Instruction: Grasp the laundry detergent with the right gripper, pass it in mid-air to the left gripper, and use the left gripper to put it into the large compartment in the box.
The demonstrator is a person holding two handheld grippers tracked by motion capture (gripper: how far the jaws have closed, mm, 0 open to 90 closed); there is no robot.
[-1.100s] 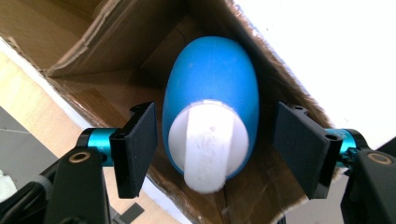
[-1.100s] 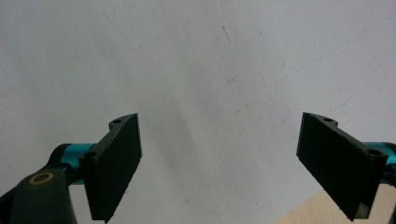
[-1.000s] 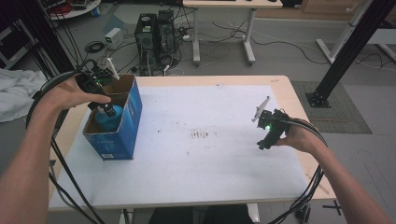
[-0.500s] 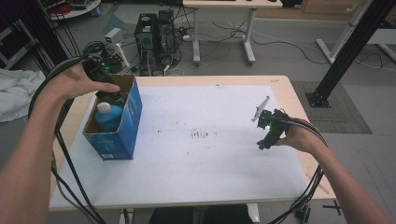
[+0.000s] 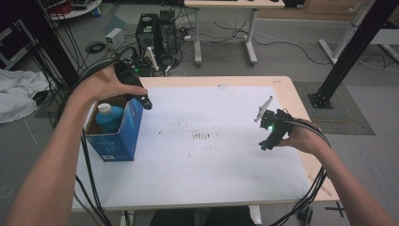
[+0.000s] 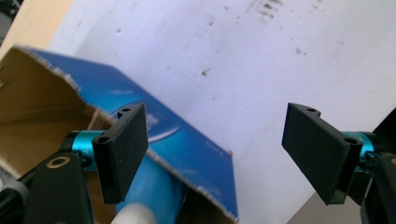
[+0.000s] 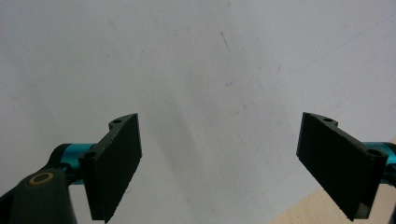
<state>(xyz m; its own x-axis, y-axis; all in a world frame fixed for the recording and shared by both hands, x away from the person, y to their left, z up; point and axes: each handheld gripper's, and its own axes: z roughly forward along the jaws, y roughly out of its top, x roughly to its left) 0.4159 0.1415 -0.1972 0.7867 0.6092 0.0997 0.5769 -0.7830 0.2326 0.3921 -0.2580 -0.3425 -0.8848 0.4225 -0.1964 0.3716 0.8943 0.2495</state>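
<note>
Rising clear of the blue box (image 5: 117, 134), the left gripper (image 5: 147, 104) is now hovering above its right wall, jaws spread wide and empty. Inside the box, the blue bottle (image 5: 109, 117) is standing upright. Well apart, the right gripper (image 5: 264, 145) is hanging over the white surface (image 5: 207, 165), jaws wide and empty.

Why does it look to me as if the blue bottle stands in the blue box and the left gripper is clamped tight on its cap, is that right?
Not quite. The blue bottle does stand in the blue box, but the left gripper is not clamped on the cap. The left gripper view shows its jaws wide apart, with nothing between them, above the box's edge.
</note>
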